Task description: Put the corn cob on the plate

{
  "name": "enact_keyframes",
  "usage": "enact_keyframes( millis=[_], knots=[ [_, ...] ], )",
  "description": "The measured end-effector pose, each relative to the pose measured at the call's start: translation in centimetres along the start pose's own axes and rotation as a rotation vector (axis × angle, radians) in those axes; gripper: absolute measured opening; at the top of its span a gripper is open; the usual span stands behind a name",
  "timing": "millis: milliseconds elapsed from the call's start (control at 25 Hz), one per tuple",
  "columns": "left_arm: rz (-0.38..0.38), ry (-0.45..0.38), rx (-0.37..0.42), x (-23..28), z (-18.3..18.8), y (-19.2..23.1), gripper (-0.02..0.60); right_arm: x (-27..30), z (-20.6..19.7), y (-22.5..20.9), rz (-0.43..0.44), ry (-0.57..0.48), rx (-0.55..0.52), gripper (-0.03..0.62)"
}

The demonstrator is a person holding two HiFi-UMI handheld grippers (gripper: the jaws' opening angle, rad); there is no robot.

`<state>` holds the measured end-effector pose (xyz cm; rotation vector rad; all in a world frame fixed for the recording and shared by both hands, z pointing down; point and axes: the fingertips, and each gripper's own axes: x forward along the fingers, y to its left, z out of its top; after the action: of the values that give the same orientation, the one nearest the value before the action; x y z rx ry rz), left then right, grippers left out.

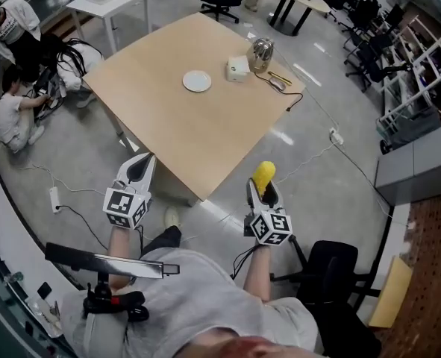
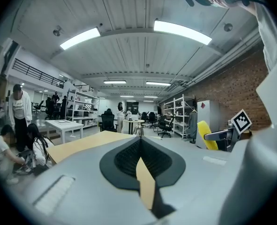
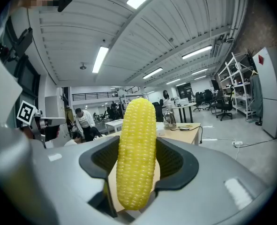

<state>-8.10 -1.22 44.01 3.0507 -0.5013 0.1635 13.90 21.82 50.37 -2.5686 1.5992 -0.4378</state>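
Yellow corn cob (image 3: 137, 154) between right hand-held gripper (image 3: 143, 165) jaws

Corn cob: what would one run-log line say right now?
corn cob: clamped in right gripper | left gripper: shut, empty | plate: bare, on table, ahead of both grippers | placing: not yet done

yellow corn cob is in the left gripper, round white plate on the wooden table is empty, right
No: the right gripper, not the left gripper, holds the yellow corn cob, as the right gripper view shows. The round white plate on the wooden table is empty.
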Motion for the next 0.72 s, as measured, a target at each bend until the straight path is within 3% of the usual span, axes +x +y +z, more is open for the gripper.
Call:
enact_keyframes(
  millis=[280, 720],
  knots=[
    [0.010, -0.002, -0.021, 3.5, 0.3, 5.6, 0.020, 6.0, 1.6, 1.1, 0.000, 0.006, -0.008, 0.249],
    [-0.028, -0.023, -0.016, 8.5, 0.9, 9.8, 0.020, 12.8, 3.5, 1.8, -0.012, 0.011, -0.010, 0.249]
  ],
)
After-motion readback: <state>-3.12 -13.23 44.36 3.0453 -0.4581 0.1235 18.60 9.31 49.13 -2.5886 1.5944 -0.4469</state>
